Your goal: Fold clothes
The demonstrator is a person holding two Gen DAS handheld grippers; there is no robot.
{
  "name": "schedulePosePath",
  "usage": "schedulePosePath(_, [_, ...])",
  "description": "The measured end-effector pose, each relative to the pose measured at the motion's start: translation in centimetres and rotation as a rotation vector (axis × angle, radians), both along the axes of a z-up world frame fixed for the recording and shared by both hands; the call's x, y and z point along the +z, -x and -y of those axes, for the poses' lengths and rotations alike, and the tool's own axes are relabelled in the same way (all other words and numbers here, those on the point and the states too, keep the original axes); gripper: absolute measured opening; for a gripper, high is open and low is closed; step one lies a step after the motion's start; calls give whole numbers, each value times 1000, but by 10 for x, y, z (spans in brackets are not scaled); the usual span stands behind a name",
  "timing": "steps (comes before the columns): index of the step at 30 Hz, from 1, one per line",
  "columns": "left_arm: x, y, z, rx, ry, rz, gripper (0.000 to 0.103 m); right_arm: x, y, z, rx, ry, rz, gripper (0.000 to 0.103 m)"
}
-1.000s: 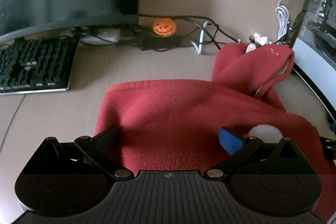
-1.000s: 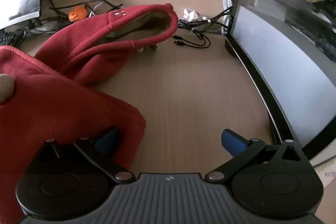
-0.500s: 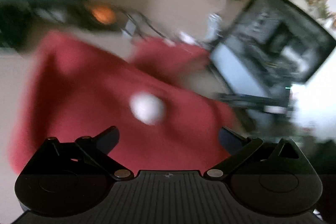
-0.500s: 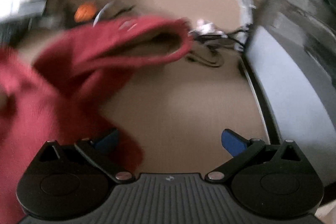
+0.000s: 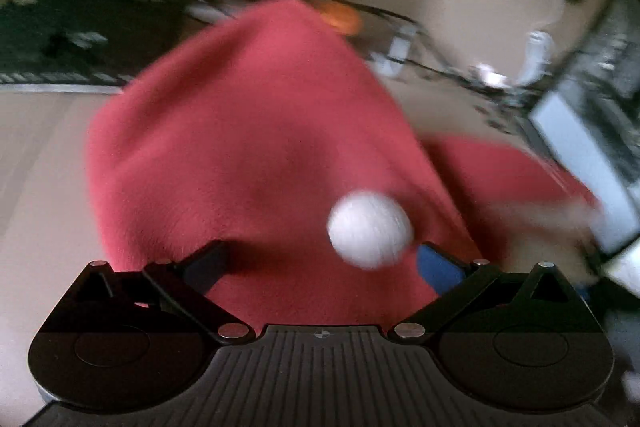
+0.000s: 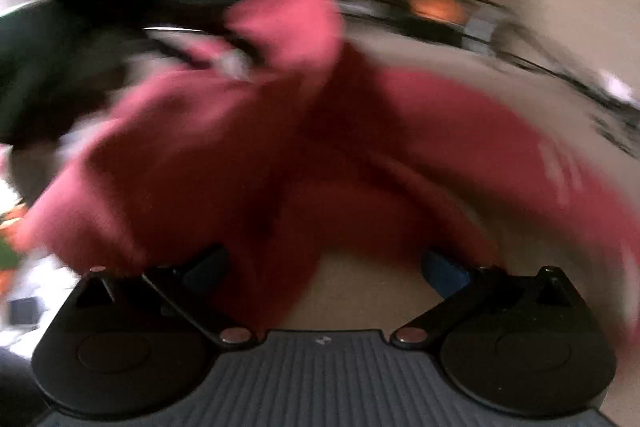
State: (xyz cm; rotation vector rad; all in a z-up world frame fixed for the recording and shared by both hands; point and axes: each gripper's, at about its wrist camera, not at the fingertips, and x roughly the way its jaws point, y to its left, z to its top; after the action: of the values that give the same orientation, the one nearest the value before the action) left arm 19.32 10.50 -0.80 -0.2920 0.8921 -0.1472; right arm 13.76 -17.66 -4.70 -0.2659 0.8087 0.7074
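The left tongs (image 5: 322,263) stand wide apart with red fleece bunched between the two pads, touching but not pinched; the right tongs (image 6: 324,265) gape as wide, a fold of the same cloth lying against the left pad while the right pad is over bare counter (image 6: 360,291); neither has a clamped hold that I can see. The red garment (image 5: 248,155) lies heaped on the counter, humped in the middle, a white round patch (image 5: 370,229) near the left tongs; both views are smeared. I judge it loose and rumpled, not a flat stack; squaring and folding seem left.
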Motion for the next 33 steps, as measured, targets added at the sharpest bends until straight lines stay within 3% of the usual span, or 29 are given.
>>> schedulePosePath(4, [4, -8, -23, 47, -56, 1, 103, 42, 11, 15, 55, -82, 78, 103])
schedulePosePath(8, [5, 11, -14, -18, -44, 0, 103, 67, 2, 53, -60, -85, 178, 103])
schedulePosePath(14, [5, 38, -1, -115, -26, -2, 103, 32, -37, 69, -233, 209, 248, 103])
schedulePosePath(16, [-3, 46, 10, -145, -97, 17, 103, 27, -59, 85, -335, 208, 221, 103])
schedulePosePath(18, [-5, 48, 18, -158, -138, 24, 103, 34, -77, 115, -491, 98, 166, 103])
schedulePosePath(20, [-7, 48, 23, -160, -157, 28, 103, 50, -84, 144, -661, 21, 216, 102])
schedulePosePath(22, [-9, 44, 24, -148, -143, 28, 103, 59, -88, 156, -761, 58, 308, 103])
schedulePosePath(26, [-15, 36, 24, -153, -124, 30, 103, 60, -82, 173, -768, 38, 267, 103])
schedulePosePath(29, [-1, 33, 24, -232, -83, 53, 103, 57, -59, 171, -706, 3, 254, 103])
schedulePosePath(31, [21, 30, 20, -282, -30, 128, 103, 58, -43, 160, -659, -36, 262, 103])
schedulePosePath(33, [40, 20, 20, -293, -52, 215, 103, 60, -28, 146, -608, -59, 265, 103])
